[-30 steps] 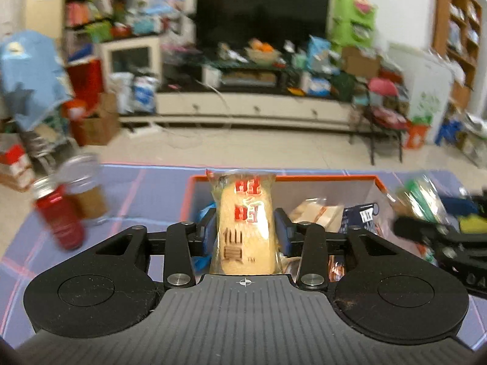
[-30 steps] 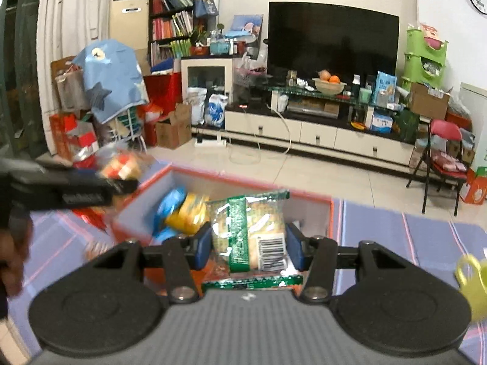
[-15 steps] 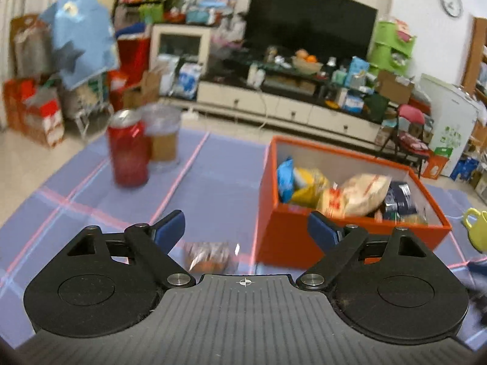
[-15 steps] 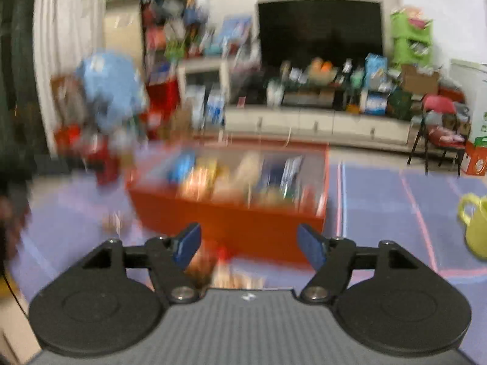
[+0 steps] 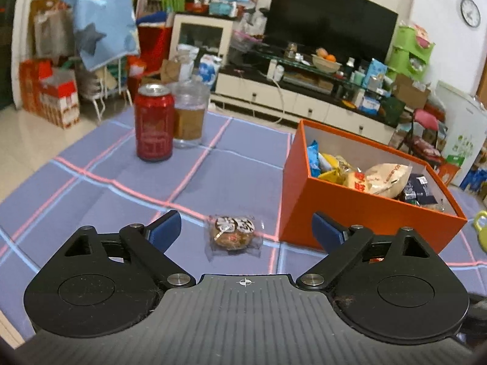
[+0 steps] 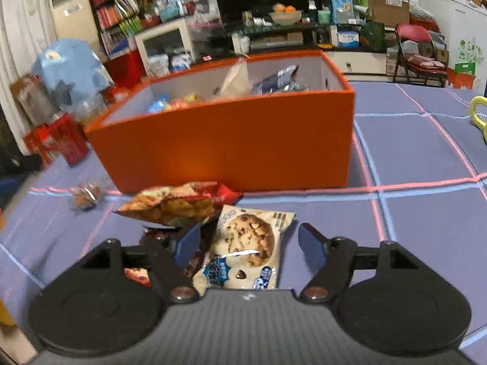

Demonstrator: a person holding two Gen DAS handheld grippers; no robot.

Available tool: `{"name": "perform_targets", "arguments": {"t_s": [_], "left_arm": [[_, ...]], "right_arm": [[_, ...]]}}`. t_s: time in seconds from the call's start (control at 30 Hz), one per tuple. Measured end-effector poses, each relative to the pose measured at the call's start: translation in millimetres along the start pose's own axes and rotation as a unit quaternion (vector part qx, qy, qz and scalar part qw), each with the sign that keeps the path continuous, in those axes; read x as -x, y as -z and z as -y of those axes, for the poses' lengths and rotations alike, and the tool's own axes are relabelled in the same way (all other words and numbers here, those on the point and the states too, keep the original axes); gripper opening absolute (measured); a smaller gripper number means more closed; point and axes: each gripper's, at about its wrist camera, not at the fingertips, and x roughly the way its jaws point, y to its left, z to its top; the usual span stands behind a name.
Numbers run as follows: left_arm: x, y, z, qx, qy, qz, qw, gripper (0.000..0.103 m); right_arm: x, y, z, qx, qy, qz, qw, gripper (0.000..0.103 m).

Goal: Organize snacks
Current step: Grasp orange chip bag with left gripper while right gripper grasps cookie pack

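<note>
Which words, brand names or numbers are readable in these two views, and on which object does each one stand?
No text can be quoted with confidence.
Red can: pale print, too blurred.
Cookie packet: blue logo characters, blurred.
Small wrapped pastry: white label characters, illegible.
Beige bag in the orange box: red lettering, too small.
Wall clock: numerals too small.

A counter (image 5: 100, 203) covered by a purple cloth crossed with pink and pale blue lines carried everything. An open orange cardboard box (image 5: 359, 210) filled with snack packets was set on it. A red drinks can (image 5: 153, 123) and a clear plastic jar (image 5: 190, 115) were stood just beside each other, well apart from the box. A small clear-wrapped pastry (image 5: 233, 235) was laid near the box's corner. A cream chocolate-chip cookie packet (image 6: 246, 249) and a crumpled red crisp bag (image 6: 176, 202) were laid before the box, touching. A yellow-green mug (image 6: 478, 114) was seen at the edge.
</note>
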Motion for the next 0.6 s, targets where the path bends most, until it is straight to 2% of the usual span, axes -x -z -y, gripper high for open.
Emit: {"name": "perform_targets", "arguments": {"t_s": [0.07, 0.13, 0.2, 0.27, 0.33, 0.43, 0.53, 0.6], "left_arm": [[-1, 2, 3, -0.007, 0.007, -0.006, 0.9999, 0.074], [-1, 4, 8, -0.008, 0.005, -0.008, 0.9999, 0.074], [-3, 7, 17, 0.007, 0.019, -0.017, 0.9996, 0.074], [-7, 10, 32, 0.019, 0.044, -0.035, 0.9982, 0.075], [-9, 13, 53, 0.027, 0.062, -0.044, 0.9968, 0.077], [-13, 19, 94, 0.001, 0.087, -0.049, 0.995, 0.079], [-20, 27, 129, -0.037, 0.072, -0.039, 0.996, 0.082], [-32, 30, 144, -0.048, 0.066, -0.046, 0.9956, 0.082]], "right_arm": [[-12, 4, -5, -0.001, -0.008, -0.023, 1.0, 0.074], [-15, 7, -12, 0.029, 0.008, -0.017, 0.999, 0.074], [-15, 8, -13, 0.04, 0.014, -0.018, 0.999, 0.069], [-11, 9, -8, 0.041, 0.011, -0.02, 0.999, 0.056], [-6, 10, 0, 0.046, 0.012, -0.02, 0.999, 0.054], [1, 13, 13, 0.056, 0.021, -0.022, 0.998, 0.053], [8, 15, 25, 0.058, 0.025, -0.025, 0.998, 0.054], [10, 16, 28, 0.063, 0.023, -0.026, 0.997, 0.054]]}}
